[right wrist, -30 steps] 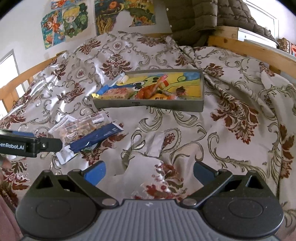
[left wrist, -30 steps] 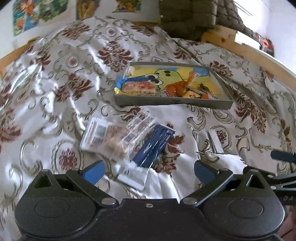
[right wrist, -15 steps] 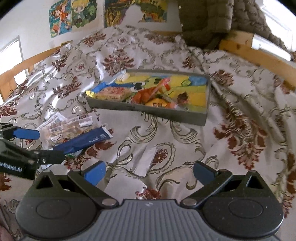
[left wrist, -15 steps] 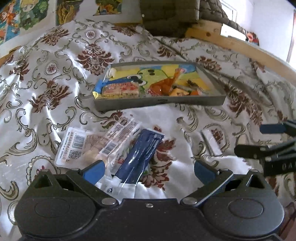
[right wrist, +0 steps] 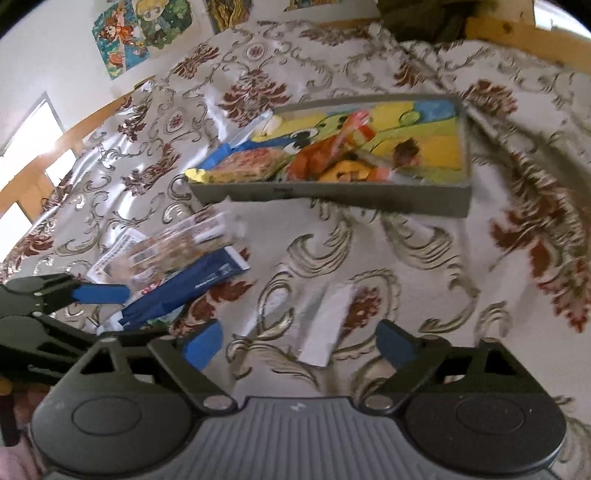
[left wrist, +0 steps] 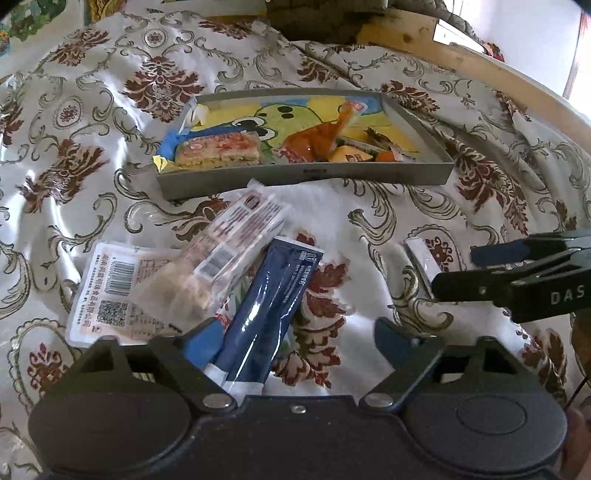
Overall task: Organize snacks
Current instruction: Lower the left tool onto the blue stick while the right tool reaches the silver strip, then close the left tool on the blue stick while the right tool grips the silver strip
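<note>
A grey tray (left wrist: 303,176) (right wrist: 332,192) with a cartoon liner lies on the bedspread and holds several snacks. In front of it lie a dark blue stick packet (left wrist: 269,306) (right wrist: 184,288), two clear snack packs (left wrist: 236,236) (left wrist: 122,291) and a small white sachet (left wrist: 417,258) (right wrist: 325,325). My left gripper (left wrist: 299,339) is open with the blue packet's near end between its fingers. My right gripper (right wrist: 299,343) is open just above the white sachet, which lies between its fingers. Each gripper shows in the other's view (left wrist: 517,269) (right wrist: 66,295).
A patterned satin bedspread (left wrist: 110,129) covers the bed. A wooden bed frame (left wrist: 461,62) runs along the right and back. A dark quilted jacket (right wrist: 417,14) lies at the head. Posters (right wrist: 140,37) hang on the wall.
Both grippers have moved forward and down toward the bed. The left now straddles the blue packet's near end. The right has tilted and closed in on the white sachet.
</note>
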`<state>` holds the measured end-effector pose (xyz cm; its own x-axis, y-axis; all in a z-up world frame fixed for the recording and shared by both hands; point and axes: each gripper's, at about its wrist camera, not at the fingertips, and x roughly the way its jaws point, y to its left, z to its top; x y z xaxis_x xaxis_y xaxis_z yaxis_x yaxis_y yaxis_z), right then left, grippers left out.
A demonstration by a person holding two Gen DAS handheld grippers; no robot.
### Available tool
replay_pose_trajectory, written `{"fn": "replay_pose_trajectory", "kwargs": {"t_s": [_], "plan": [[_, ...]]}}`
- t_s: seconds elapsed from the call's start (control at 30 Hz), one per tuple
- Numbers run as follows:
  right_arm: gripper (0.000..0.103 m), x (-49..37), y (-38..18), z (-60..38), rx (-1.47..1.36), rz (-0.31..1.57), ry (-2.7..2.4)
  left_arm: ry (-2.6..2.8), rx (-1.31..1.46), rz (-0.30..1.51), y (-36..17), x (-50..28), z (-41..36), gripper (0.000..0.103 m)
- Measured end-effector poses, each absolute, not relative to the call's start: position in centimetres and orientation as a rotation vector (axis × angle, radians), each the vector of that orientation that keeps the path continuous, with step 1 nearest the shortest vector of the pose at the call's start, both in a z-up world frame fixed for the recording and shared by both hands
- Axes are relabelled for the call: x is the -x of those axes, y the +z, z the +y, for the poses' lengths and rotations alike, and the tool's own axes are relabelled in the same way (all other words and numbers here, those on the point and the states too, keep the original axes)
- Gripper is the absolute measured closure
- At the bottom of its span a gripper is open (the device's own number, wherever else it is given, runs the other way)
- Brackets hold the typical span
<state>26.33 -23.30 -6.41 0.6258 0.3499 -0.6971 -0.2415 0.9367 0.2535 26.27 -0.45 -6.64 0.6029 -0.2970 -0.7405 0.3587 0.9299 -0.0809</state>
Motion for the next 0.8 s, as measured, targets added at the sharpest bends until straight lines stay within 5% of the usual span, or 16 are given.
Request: {"fn": "replay_pose_trajectory", "kwargs": {"t_s": [0.23, 0.53, 0.6, 0.8], "plan": [[0.04, -27.8, -7.6, -24.1, -0.242, 0.883, 0.297, -0.41, -0.125, 0.839, -7.1, -26.8, -1.0, 0.051], [0.055, -27.8, -8.8, -22.6, -0.142, 0.902, 0.243, -0.386, -0.158, 0.841, -7.5, -27.1, -2.0, 0.046], [0.069, -27.5, -8.8, -22.0, -0.133, 0.91, 0.276, -0.375, -0.152, 0.83, -7.3, -27.0, -1.8, 0.046], [0.073, -27.2, -8.8, -21.4, -0.137, 0.913, 0.324, -0.326, -0.212, 0.819, -7.6, -27.2, -2.0, 0.042]]}}
